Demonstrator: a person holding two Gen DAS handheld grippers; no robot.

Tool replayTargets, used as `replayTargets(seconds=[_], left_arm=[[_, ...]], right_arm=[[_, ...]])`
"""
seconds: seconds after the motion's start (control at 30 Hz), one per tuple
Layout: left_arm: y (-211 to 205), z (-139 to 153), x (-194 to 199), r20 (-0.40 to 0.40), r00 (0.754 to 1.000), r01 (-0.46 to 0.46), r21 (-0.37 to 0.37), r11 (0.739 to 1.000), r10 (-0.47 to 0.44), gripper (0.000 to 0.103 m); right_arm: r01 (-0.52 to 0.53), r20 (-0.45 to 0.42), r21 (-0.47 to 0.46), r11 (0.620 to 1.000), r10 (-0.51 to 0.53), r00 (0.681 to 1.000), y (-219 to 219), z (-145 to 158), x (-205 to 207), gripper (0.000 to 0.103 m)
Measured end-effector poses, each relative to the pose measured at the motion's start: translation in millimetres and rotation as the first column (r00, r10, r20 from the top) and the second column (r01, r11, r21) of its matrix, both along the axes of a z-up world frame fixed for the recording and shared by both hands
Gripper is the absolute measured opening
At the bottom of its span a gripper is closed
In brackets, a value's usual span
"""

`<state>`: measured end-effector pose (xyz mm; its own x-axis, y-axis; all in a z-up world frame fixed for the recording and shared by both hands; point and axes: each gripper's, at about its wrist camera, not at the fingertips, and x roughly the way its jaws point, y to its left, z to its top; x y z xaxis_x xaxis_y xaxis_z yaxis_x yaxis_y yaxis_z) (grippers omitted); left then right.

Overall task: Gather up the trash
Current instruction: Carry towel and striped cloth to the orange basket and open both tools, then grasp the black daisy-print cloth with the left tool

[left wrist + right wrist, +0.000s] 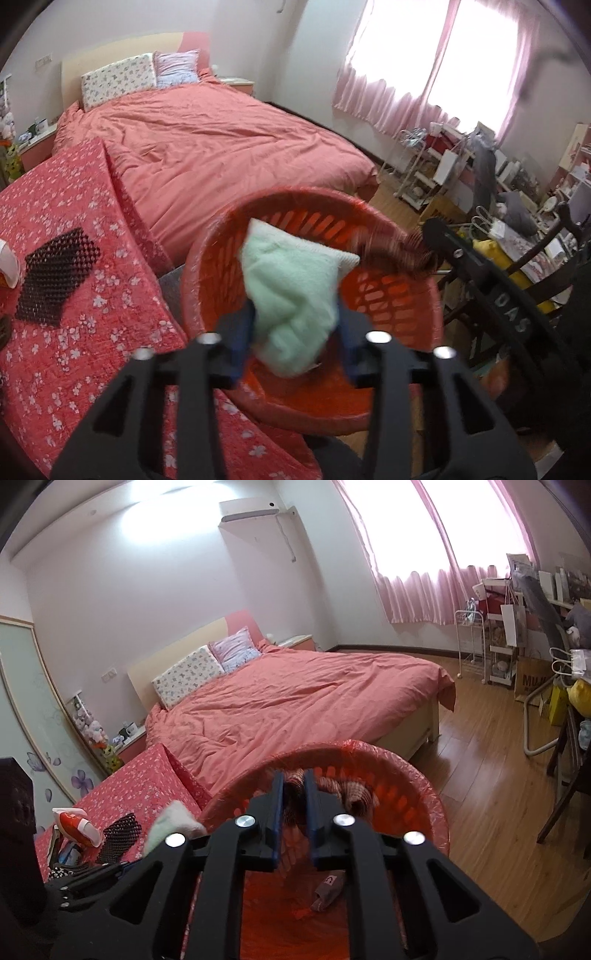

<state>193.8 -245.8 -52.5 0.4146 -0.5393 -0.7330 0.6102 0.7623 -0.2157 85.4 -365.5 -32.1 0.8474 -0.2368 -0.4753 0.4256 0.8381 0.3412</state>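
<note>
I hold both grippers tipped down over the red basket, which stands on the floor between the flowered surface and the bed.

My left gripper points steeply into the basket. A pale green cloth sits between its blue fingers. The fingers are parted, and the cloth fills the gap from side to side, but the picture is blurred and I cannot tell whether the pads press it or merely flank it. The cloth's long axis runs away from me, from the fingers up toward the far rim, with one corner sticking out to the right.

My right gripper leans down more gently. Its fingers stand a little apart around a brown striped cloth, which bunches beyond the tips and trails right, across the basket's far side. Whether the pads grip it I cannot tell. In the left view the same cloth is only a smear near the rim.

Down in the basket lies a small greyish sock-like thing, too blurred to name. My grippers' black frames hide the near rim. On the surface lie a black mesh piece and a red-and-white item, cut off in the left view.
</note>
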Motion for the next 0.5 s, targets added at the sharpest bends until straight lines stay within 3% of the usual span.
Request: replayTargets(seconds=[0.1, 0.5], left_arm=[[4, -8, 6, -0.012, 1.000, -0.022, 0.022, 1.000, 0.023, 0.053], [47, -9, 6, 0.028, 0.992, -0.124, 0.070, 0.990, 0.122, 0.059]], right_arm=[[0.013, -0.012, 0.009, 1.000, -0.013, 1.000, -2, -4, -2, 0.031], [0.028, -0.066, -0.034, 0.999, -0.031, 0.997, 5, -2, -2, 0.039]])
